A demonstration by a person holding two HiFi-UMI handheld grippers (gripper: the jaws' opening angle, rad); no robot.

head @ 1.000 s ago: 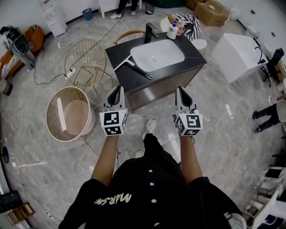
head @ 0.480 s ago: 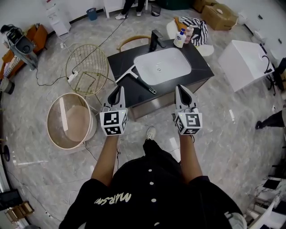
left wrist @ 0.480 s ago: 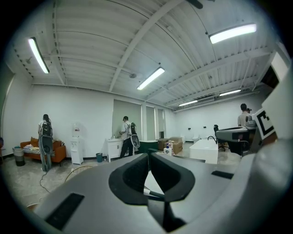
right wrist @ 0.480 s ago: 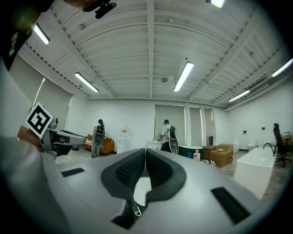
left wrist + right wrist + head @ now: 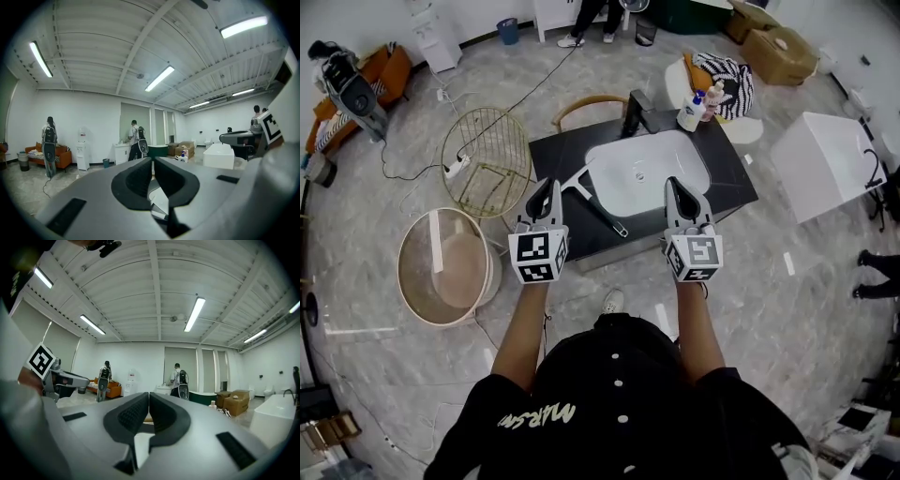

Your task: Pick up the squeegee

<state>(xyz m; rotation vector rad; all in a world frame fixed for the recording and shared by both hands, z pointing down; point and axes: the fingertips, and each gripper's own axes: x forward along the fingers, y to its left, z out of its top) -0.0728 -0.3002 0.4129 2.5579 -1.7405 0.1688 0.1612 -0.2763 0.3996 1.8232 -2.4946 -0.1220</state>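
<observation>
The squeegee [image 5: 592,202] lies on the black countertop [image 5: 733,178], left of the white basin [image 5: 648,169]. Its pale blade is toward the counter's left edge and its black handle runs toward the front edge. My left gripper [image 5: 546,190] is held level over the counter's front left part, just left of the squeegee blade, with its jaws shut and empty. My right gripper [image 5: 674,188] hovers over the basin's front right rim, also shut and empty. In the left gripper view [image 5: 153,165] and the right gripper view [image 5: 148,399] the pads meet with nothing between them.
A black faucet [image 5: 637,112] and bottles [image 5: 695,111] stand at the counter's back. A wire basket [image 5: 487,157] and a round tub [image 5: 445,267] sit on the floor to the left. A white block [image 5: 831,165] stands to the right, and people are at the far wall.
The vanity has come nearer in the head view. Both grippers, earlier short of the counter's front edge, now reach over it, the left one beside the squeegee. Both stay shut.
</observation>
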